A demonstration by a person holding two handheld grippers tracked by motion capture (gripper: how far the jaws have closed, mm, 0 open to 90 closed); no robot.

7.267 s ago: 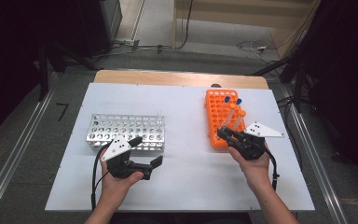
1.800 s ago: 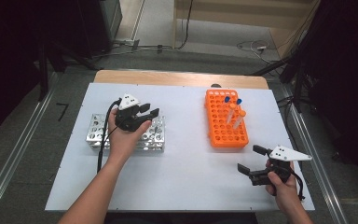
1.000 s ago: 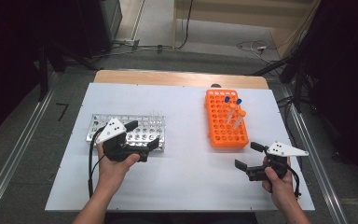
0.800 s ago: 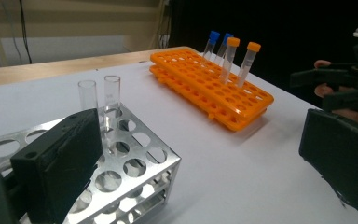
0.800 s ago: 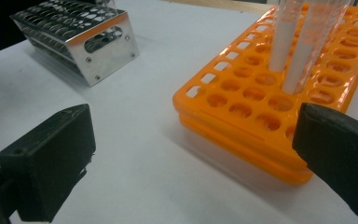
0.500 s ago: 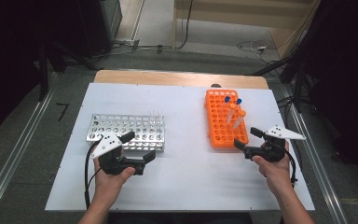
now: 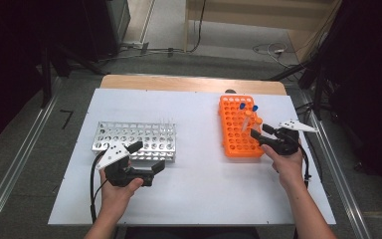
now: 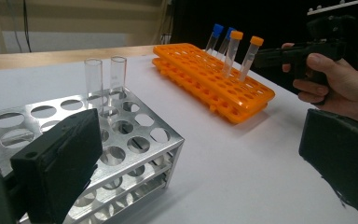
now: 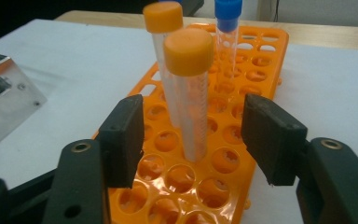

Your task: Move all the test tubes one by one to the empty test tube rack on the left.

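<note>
An orange rack point(image 7: 236, 124) stands right of centre and holds two blue-capped and two orange-capped tubes. My right gripper point(image 7: 258, 131) reaches in from the rack's right side. In the right gripper view its jaws have just been closing and stand either side of the nearest orange-capped tube point(image 9: 191, 93), with a gap on both sides. The right gripper point(image 9: 198, 133) is open. A metal rack point(image 7: 129, 137) on the left holds two clear tubes point(image 8: 94, 79). My left gripper point(image 7: 150, 156) rests open in front of the metal rack, with nothing between its jaws.
A second orange-capped tube point(image 9: 163, 18) and a blue-capped tube point(image 9: 227, 28) stand just behind the nearest one. A wooden strip point(image 7: 189, 83) runs along the far edge of the white table point(image 7: 199, 179). Dark equipment and cables lie on the floor beyond.
My right gripper has moved from the table's front right up to the orange rack, and its jaws have narrowed around an orange-capped tube. My left gripper has drawn back off the metal rack.
</note>
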